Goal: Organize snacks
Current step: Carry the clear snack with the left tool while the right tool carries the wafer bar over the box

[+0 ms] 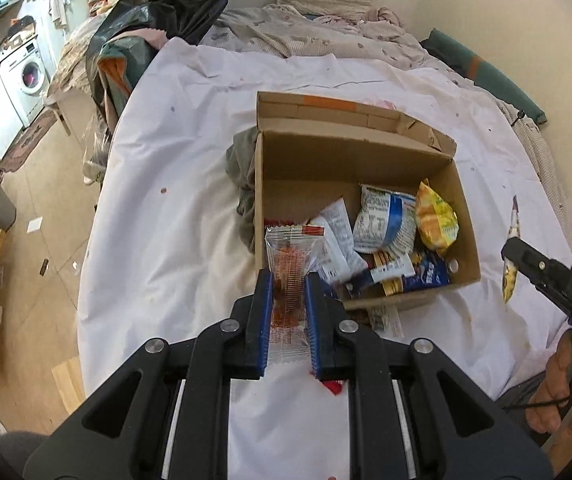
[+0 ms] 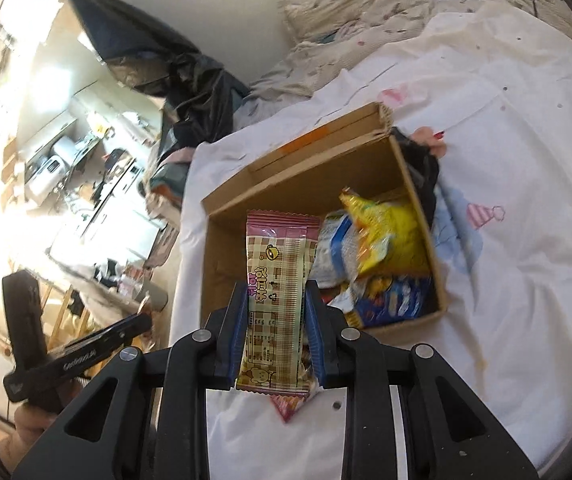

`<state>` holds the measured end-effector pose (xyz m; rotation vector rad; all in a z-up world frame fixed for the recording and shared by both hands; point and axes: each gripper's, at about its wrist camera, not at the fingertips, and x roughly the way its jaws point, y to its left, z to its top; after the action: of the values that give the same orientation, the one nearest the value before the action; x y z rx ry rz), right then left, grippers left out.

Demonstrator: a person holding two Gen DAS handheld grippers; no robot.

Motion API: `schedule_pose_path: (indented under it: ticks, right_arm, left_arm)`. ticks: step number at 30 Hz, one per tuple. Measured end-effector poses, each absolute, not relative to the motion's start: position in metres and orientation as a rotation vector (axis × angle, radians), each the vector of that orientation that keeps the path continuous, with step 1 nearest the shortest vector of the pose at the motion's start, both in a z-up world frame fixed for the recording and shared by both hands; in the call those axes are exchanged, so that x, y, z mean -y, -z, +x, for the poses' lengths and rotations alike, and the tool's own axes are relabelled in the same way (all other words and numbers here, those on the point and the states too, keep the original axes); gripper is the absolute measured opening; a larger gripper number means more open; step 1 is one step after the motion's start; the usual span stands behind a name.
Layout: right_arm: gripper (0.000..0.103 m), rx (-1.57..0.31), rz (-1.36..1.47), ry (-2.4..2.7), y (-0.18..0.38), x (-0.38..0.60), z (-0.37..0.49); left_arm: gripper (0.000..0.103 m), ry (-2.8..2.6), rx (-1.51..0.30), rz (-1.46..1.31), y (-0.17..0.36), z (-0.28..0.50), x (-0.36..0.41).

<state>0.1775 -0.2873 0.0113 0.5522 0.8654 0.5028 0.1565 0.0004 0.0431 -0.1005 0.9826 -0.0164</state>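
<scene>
Both grippers tilt down over the box (image 1: 366,152) — left gripper (image 1: 289,280) clamps a clear packet (image 1: 292,256), right gripper (image 2: 273,292) a checked bar (image 2: 275,280).

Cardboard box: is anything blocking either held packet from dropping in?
Nothing visible does. The cardboard box is open on top. The left claw holds a clear packet, the right claw a checkered packet; bare floor remains at its left side.
</scene>
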Motion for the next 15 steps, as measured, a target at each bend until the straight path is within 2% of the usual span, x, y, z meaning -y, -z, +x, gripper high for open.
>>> schedule_pose_path:
  ticks: [15]
  right_arm:
    - [0.028,-0.891,0.359,-0.523,-0.001,0.240,0.226]
  left_arm:
    - [0.013,0.061,-0.998,-0.045,-0.024,0.215,0.024]
